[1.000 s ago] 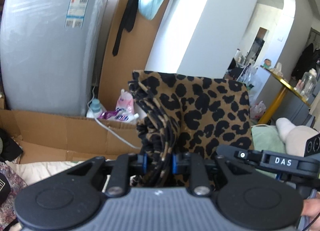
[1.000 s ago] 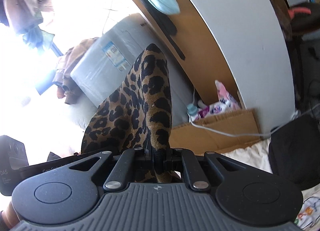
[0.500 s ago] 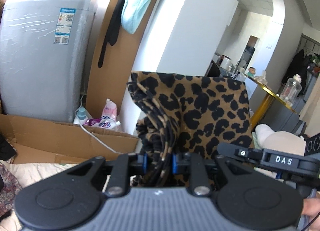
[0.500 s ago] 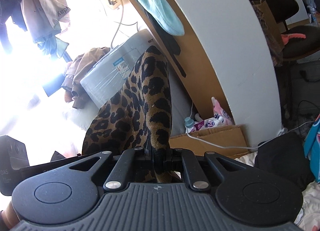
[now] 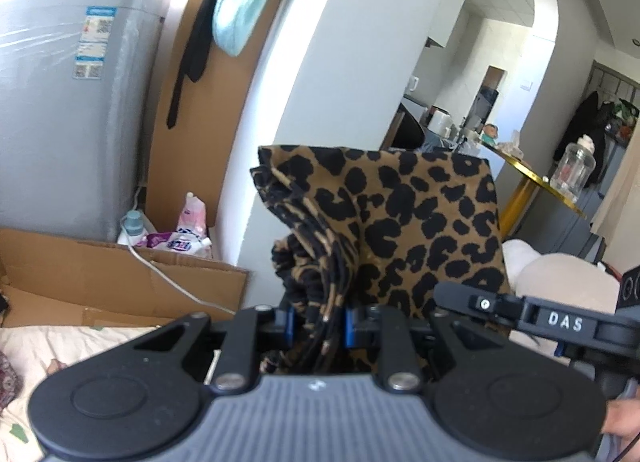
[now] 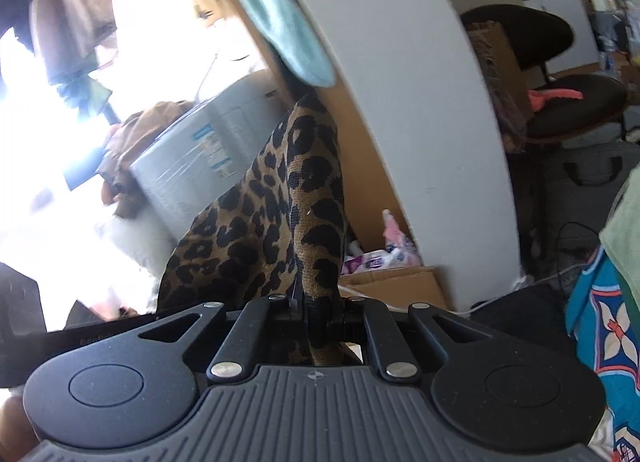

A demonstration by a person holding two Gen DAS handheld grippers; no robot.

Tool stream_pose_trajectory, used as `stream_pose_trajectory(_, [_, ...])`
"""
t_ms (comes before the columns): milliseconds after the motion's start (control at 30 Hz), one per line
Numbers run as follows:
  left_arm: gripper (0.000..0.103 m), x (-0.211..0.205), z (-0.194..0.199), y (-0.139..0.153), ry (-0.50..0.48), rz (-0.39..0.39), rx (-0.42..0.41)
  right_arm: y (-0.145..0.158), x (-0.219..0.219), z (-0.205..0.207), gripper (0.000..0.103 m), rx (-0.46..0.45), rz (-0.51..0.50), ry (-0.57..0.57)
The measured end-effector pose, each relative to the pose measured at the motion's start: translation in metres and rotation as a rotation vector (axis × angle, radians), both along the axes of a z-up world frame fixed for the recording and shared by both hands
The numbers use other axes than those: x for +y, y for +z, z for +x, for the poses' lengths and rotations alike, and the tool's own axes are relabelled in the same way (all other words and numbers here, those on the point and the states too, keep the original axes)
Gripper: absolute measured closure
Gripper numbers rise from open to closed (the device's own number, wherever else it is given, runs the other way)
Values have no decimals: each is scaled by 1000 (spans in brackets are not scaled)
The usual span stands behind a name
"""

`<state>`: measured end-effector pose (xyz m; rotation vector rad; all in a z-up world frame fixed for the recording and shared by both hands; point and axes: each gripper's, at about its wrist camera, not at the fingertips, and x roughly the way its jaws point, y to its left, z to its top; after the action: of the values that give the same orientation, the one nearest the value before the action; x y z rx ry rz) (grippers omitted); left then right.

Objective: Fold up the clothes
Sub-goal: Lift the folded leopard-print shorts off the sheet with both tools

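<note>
Both wrist views have swung upward and rightward over the last second: the washing machine point(image 5: 68, 102) and cardboard box point(image 5: 120, 274) have slid toward the left and bottom of the left view, and more of the white pillar point(image 5: 320, 82) and the room beyond it now shows.

Largest of the task's things is the leopard-print garment point(image 5: 420, 222), held up in the air between the two tools, clear of the bedding point(image 5: 60, 346) below. Its top edge runs roughly level from left tool to right tool, so its long axis lies across the person's front and the rest hangs down. The left gripper point(image 5: 318, 322) is clenched on a thick, bunched stack of layers at one end; the right gripper point(image 6: 316, 316) is clamped on a narrower doubled strip at the other. The right tool's body shows just beside the cloth in the left view, so the two ends seem close together, though fisheye distortion makes that hard to judge.

Open room lies ahead and right; pillar, box and machine crowd the left.
</note>
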<state>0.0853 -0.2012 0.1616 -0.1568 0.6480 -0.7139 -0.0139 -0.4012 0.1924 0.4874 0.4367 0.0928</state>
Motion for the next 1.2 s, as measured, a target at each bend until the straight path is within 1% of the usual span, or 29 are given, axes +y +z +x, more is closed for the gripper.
stream_pose_trajectory(67, [80, -9, 7, -11, -10, -1, 5, -9, -9, 5, 97, -8, 1, -35])
stream_pose_trajectory(167, [80, -23, 17, -28, -26, -2, 12, -27, -23, 17, 97, 4, 0, -76])
stream_pose_trajectory(333, [80, -46, 33, -57, -51, -4, 23, -61, -48, 47, 97, 42, -24, -106])
stream_pose_trajectory(500, [80, -69, 54, -92, -74, 7, 34, -100, -69, 69, 97, 67, -41, -125])
stream_pose_trajectory(600, [80, -83, 56, -110, -111, 36, -19, -122, -80, 77, 97, 75, -52, -150])
stream_pose_trajectory(667, [80, -89, 60, -122, -134, 38, -27, -135, -85, 81, 97, 86, -64, -169])
stream_pose_trajectory(800, [80, -100, 67, -150, -141, 33, 13, -160, -96, 88, 97, 113, -79, -185])
stream_pose_trajectory(933, [80, -112, 69, -173, -149, 39, 36, -185, -107, 92, 97, 141, -63, -209])
stream_pose_trajectory(1067, [80, -118, 72, -197, -143, 28, 64, -207, -116, 99, 97, 154, -58, -220])
stream_pose_trajectory(1200, [80, -122, 78, -220, -129, 9, 107, -227, -119, 105, 97, 171, -103, -213])
